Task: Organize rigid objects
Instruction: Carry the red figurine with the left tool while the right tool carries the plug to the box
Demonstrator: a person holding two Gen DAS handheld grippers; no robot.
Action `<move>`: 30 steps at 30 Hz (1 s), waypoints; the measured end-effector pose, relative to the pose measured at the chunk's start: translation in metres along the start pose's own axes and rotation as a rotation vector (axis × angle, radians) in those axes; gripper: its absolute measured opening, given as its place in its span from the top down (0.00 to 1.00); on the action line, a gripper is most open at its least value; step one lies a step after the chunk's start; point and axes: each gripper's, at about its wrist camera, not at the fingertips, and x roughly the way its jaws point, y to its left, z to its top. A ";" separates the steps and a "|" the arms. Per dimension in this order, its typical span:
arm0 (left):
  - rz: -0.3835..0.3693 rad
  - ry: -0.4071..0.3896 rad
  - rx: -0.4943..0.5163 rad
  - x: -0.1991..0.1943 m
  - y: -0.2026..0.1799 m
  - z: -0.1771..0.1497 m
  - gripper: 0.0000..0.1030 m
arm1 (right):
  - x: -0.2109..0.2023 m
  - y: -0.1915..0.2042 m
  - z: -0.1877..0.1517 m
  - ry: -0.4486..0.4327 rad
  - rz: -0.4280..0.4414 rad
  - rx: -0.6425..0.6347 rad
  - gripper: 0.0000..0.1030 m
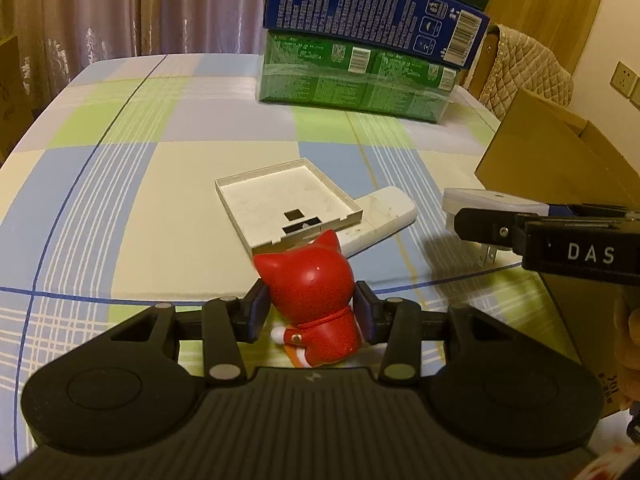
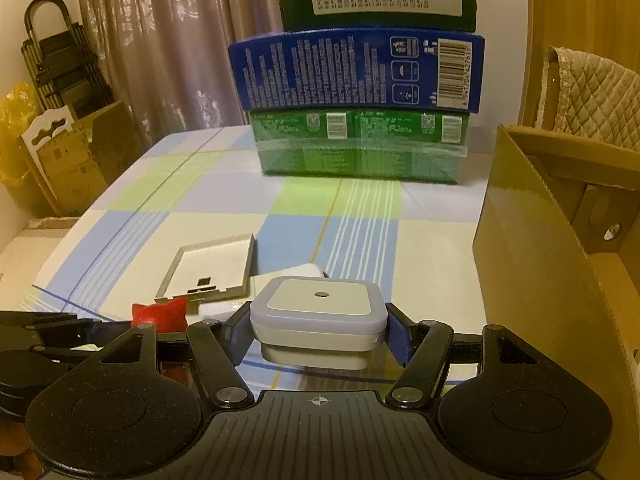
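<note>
A: Checked cloth is covering the bench (image 1: 120, 184), with stacked boxes (image 1: 360, 40) standing at the back. What is happening on the left?

B: The left gripper (image 1: 312, 312) is clamping its jaws on the red cat figurine (image 1: 308, 292), low over the cloth. A white tray (image 1: 280, 204) and a white remote (image 1: 384, 216) are lying just beyond it.

A: And to the right?

B: The right gripper (image 2: 318, 340) is gripping the white plug-in night light (image 2: 320, 316) with jaws closed on its sides. Both picks seem done; next, each piece likely needs carrying into the cardboard box (image 2: 552, 248) at the far right, clearing its wall
</note>
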 end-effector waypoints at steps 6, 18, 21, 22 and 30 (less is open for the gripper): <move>0.002 -0.043 0.001 -0.009 -0.003 -0.001 0.62 | -0.009 0.003 0.005 -0.020 0.001 -0.006 0.39; -0.051 -0.138 0.009 -0.051 -0.012 0.008 0.62 | -0.042 0.007 0.015 -0.090 0.005 0.021 0.39; -0.058 -0.173 0.027 -0.066 -0.021 0.012 0.62 | -0.060 0.011 0.019 -0.126 0.014 0.043 0.39; -0.061 -0.183 0.035 -0.070 -0.024 0.013 0.62 | -0.065 0.013 0.021 -0.140 0.014 0.040 0.39; -0.100 -0.221 0.007 -0.110 -0.048 0.002 0.62 | -0.116 0.005 0.026 -0.201 -0.019 0.126 0.39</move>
